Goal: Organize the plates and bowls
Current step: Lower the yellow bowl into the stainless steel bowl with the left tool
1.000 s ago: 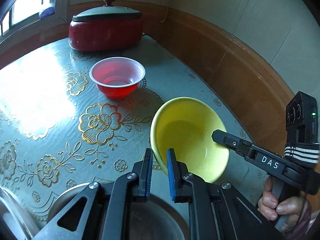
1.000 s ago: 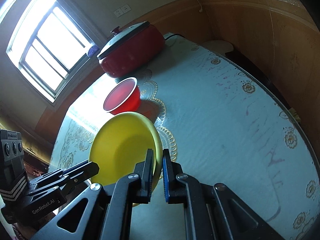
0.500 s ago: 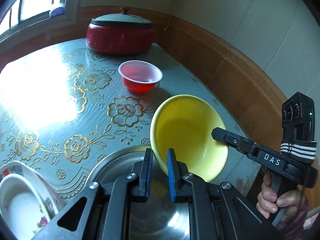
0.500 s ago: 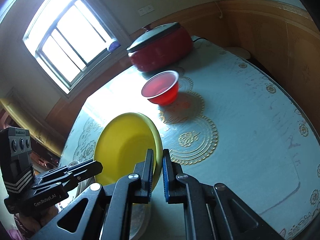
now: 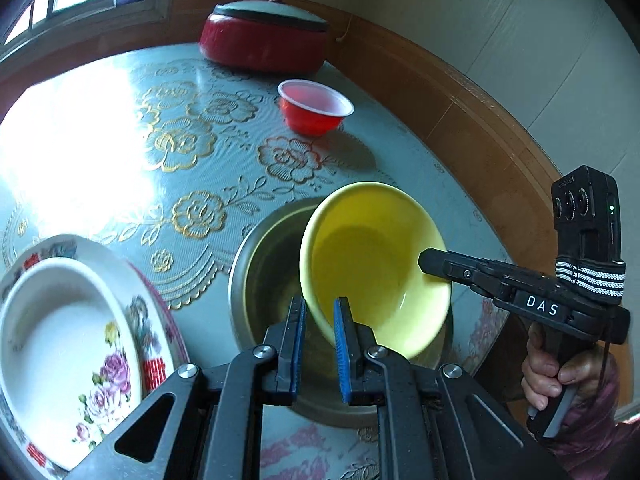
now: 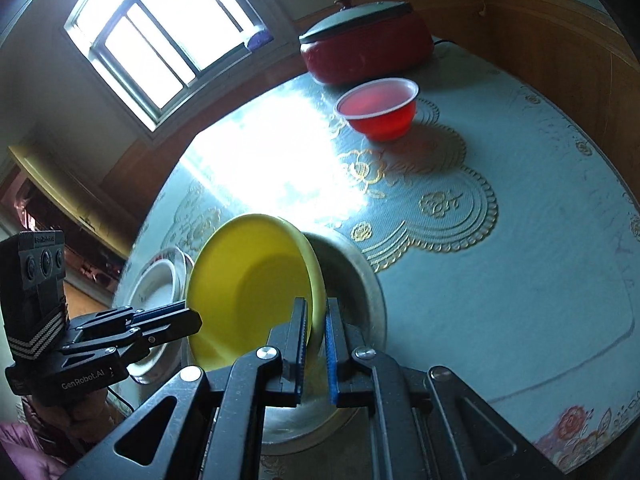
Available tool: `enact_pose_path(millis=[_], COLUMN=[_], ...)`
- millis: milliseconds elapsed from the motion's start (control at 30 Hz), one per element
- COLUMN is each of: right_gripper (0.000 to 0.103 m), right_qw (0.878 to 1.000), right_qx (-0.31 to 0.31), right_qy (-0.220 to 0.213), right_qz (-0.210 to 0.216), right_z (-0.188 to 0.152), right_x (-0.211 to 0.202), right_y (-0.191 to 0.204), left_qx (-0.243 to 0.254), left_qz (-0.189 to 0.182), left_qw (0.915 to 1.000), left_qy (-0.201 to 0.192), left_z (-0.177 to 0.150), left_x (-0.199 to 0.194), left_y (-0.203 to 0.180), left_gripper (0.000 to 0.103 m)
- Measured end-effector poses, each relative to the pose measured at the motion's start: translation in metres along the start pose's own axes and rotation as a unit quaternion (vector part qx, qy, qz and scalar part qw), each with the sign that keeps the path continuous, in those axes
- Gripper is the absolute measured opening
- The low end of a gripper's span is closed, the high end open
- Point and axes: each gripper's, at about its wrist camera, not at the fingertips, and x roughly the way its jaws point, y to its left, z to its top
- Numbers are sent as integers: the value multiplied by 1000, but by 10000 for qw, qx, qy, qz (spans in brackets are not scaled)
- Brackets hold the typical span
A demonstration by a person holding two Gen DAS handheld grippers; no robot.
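Both grippers clamp yellow bowl over steel basin, empty.

Window daylight glares off the tablecloth; fisheye edges darken and bend.

Counting here: one yellow bowl, one red plastic bowl, one steel basin, one white bowl, one floral plate, one red lidded pot.

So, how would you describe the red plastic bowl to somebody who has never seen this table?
Start at the big red lidded pot at the far edge of the flowered table, below the window. Just in front of it stands the small red plastic bowl, alone on the cloth. It is the only translucent red dish with a pale rim; the other dishes are yellow, metal or white.
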Motion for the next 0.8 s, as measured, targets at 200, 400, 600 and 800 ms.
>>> enact_pose_path(millis=[200,400,600,800], right_gripper=[8,10,10,17], right_qw=[9992,9970,9947,9937], right_qx=[-151,-323,-408,-489], right_qy=[271,471,494,446], right_qz=[-238,-531,-802,-903], right_z=[-7,-13,-13,-11], right_x=[12,23,27,25], right_y=[7,13,16,21], left_qx=[-63,-30,39,48], left_qz=[16,0,2,-71], left_qw=[9998,9998,9998,9997], left_qy=[176,210,205,235], left_z=[-12,-15,-13,-10], left_x=[7,9,10,14], left_y=[7,11,10,11], left_gripper=[14,13,13,13])
